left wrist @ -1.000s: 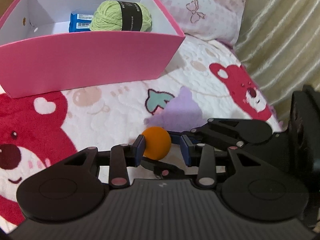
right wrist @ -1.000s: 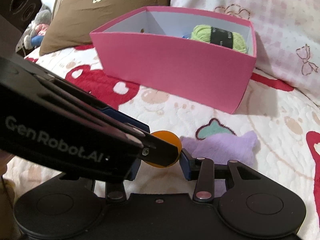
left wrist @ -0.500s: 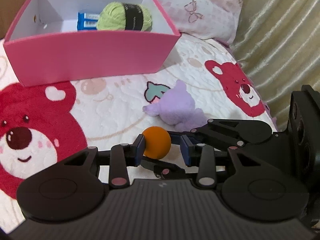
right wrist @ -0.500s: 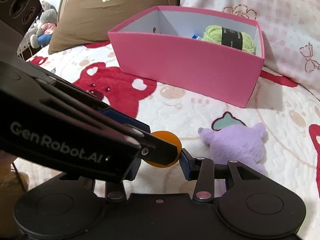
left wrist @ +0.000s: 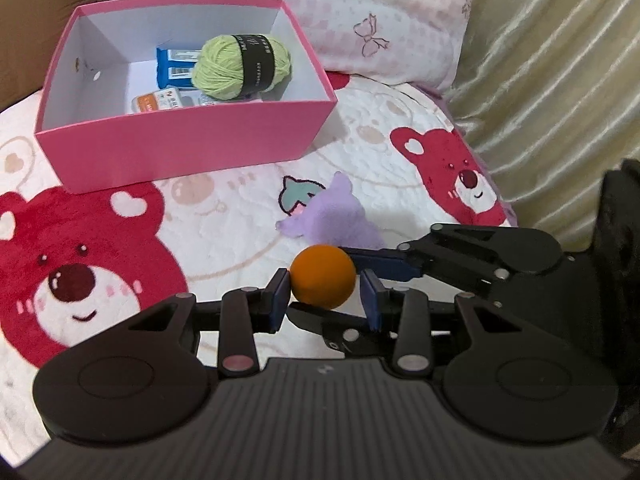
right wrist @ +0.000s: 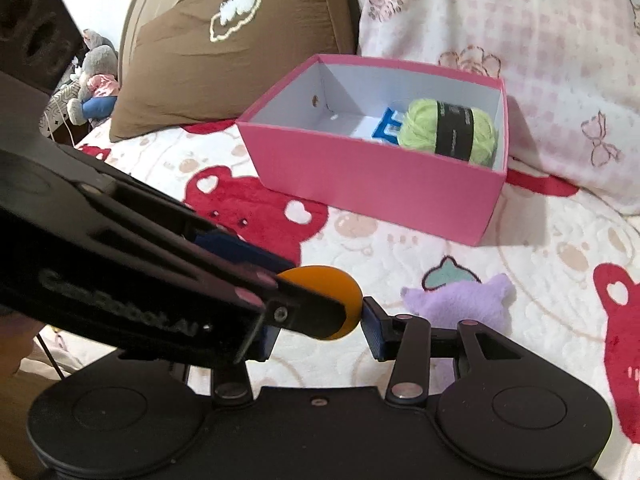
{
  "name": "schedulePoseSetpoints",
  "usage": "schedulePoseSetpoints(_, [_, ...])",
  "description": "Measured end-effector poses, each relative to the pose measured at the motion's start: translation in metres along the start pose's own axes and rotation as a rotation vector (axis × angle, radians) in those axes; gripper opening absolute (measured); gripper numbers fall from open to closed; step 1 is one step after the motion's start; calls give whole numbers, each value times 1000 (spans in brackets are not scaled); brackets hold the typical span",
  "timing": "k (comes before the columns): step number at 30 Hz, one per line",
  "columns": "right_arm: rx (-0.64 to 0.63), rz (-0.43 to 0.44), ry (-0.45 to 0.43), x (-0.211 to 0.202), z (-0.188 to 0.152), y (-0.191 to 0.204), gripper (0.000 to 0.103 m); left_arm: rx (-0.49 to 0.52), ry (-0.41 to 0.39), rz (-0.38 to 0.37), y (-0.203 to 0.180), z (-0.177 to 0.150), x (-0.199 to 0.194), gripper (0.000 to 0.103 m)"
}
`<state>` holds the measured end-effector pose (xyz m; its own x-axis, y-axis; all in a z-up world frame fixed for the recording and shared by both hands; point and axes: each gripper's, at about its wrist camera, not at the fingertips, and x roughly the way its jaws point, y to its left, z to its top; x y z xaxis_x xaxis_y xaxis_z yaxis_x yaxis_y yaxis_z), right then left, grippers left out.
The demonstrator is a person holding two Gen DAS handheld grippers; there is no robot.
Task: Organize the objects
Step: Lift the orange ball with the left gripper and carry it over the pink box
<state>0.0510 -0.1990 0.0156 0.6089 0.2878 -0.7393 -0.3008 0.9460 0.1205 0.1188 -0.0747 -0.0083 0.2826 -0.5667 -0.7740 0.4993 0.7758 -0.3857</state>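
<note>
Both the left gripper and right gripper have jaws clamping 1 orange ball, near a purple plush, which lies in front of the pink box.

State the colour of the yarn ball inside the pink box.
Light green, with a black label band around the yarn ball; clearest in the left wrist view.

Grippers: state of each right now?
Left gripper: jaws bracket the orange ball; grip cannot be told.
Right gripper: closed, holding the orange ball.
</note>
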Motion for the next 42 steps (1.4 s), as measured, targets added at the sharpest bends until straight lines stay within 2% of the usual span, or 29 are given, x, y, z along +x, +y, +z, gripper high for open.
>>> schedulePoseSetpoints(5, [-67,-8,-49,-20,16,13,51,-8,-21,-21,1,12,-25,36])
schedulePoseSetpoints(13, [-89,-9,-130,-38,43,14,50,34,-67,-16,-6,43,-54,36])
schedulePoseSetpoints(22, [-95,-40,-183,-47,85,5,49,59,-92,51,-20,89,-66,36])
schedulePoseSetpoints(25, [-69,-4,-185,-46,99,-2,49,49,-94,61,-19,101,-72,36])
schedulePoseSetpoints(33, [-41,2,-184,-36,128,-23,49,21,-133,73,-13,138,-54,38])
schedulePoseSetpoints(35, [-18,1,-183,-27,140,-35,49,-16,-150,62,-5,152,-46,38])
schedulePoseSetpoints(39, [39,-1,-180,-5,163,-61,49,-77,-165,54,11,182,-21,39])
schedulePoseSetpoints(42, [68,-7,-151,17,181,-79,49,-77,-172,75,20,200,6,40])
